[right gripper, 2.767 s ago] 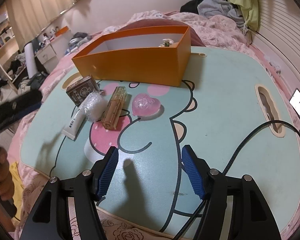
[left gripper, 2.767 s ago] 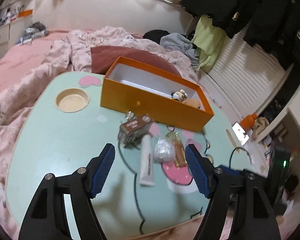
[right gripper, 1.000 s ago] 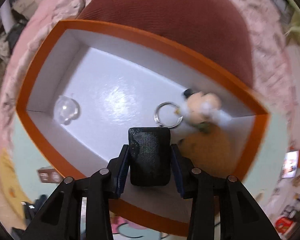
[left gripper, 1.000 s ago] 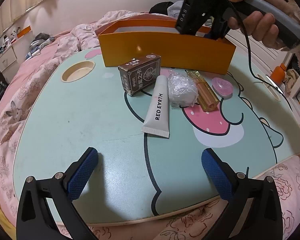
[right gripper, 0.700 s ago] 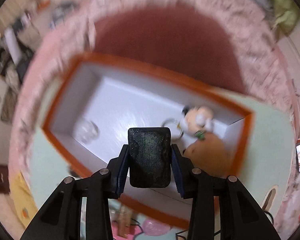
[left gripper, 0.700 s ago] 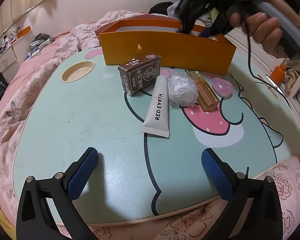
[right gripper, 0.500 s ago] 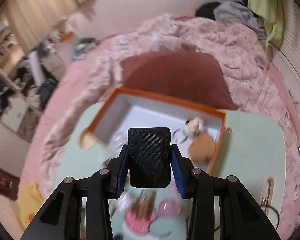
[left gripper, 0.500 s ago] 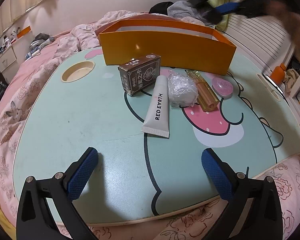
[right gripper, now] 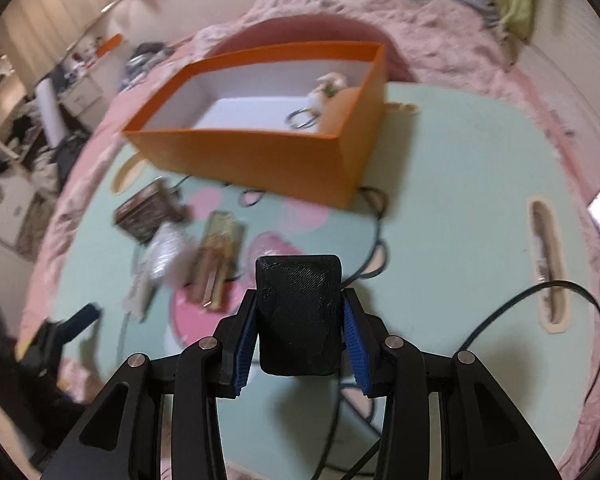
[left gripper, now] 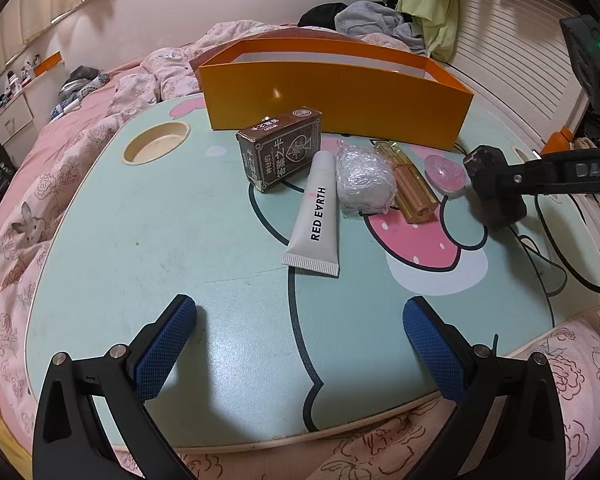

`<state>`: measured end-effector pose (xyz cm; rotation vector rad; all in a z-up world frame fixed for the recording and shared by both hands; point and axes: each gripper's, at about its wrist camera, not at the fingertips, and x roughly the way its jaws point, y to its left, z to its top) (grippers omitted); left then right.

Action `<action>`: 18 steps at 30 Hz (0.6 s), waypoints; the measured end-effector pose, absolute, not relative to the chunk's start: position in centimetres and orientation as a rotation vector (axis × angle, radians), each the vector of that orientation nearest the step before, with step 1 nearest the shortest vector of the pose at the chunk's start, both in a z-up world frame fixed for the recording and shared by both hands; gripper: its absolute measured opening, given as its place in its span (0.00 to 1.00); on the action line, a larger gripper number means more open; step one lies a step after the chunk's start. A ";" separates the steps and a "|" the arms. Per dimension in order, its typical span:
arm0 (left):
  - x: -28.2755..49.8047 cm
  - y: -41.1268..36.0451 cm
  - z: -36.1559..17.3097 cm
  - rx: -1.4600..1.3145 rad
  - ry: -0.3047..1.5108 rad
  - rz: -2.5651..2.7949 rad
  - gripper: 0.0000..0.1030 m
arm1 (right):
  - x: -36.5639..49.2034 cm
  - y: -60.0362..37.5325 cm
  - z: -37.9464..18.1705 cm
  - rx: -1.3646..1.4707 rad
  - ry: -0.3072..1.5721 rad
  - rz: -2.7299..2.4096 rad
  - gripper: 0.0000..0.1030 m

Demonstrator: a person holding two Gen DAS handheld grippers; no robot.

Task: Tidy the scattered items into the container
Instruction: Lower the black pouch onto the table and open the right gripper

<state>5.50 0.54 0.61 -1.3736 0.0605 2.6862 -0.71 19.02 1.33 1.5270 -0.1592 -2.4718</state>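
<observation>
Five small things (left gripper: 316, 212) lying on the table (left gripper: 140, 248) just in front of the orange box (left gripper: 336, 96); right claw (right gripper: 299, 336) squeezing a black block (right gripper: 299, 316) near them; left claw (left gripper: 300, 344) wide, holding nothing

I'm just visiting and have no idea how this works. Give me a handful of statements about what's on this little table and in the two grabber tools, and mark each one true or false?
1. The right gripper is shut on a black block. True.
2. The left gripper holds the white tube. False: it is open and empty, and the tube lies on the table.
3. The brown card box sits inside the orange box. False: it lies on the table in front of it.
4. A keyring toy lies in the orange box. True.
5. The pink heart lies on the table. True.
</observation>
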 end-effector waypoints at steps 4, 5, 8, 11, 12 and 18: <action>5.5 0.5 0.6 -1.374 0.060 2.686 1.00 | 2.0 19.5 2.3 1.346 -0.161 -2.639 0.52; 5.5 0.5 0.6 -1.374 0.060 2.686 1.00 | 2.6 19.3 2.3 1.308 -0.141 -2.651 0.53; 5.5 0.5 0.6 -1.374 0.060 2.686 1.00 | 4.2 18.2 1.7 1.291 -0.032 -2.662 0.53; 5.5 0.5 0.6 -1.375 0.060 2.686 1.00 | 5.6 18.5 0.9 1.319 -0.007 -2.744 0.53; 5.5 0.5 0.6 -1.375 0.061 2.686 1.00 | 6.0 18.8 0.7 1.334 -0.005 -2.765 0.54; 5.5 0.5 0.5 -1.377 0.067 2.688 1.00 | 5.6 19.0 -1.2 1.464 0.027 -2.732 0.68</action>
